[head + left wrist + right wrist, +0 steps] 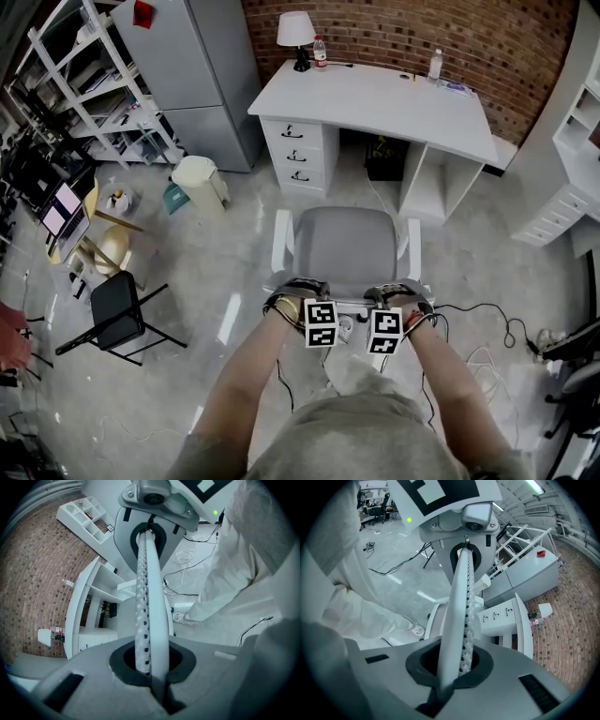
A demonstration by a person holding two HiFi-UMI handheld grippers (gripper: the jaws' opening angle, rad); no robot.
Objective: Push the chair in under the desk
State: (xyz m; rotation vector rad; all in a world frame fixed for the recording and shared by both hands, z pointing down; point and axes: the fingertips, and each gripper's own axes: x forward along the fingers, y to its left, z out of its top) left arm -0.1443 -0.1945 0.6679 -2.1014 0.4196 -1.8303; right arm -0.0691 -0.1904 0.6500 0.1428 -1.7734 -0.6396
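The left gripper [296, 291] and right gripper [399, 292] are each pinching the chair [345, 246] by its back rim, for an even, straight push toward the desk [375, 98]

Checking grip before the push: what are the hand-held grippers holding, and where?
The left hand-held gripper and the right hand-held gripper each clamp the chair by the top edge of its backrest.

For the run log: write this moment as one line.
left gripper: shut on chair backrest | right gripper: shut on chair backrest | chair: facing white desk, not yet under it
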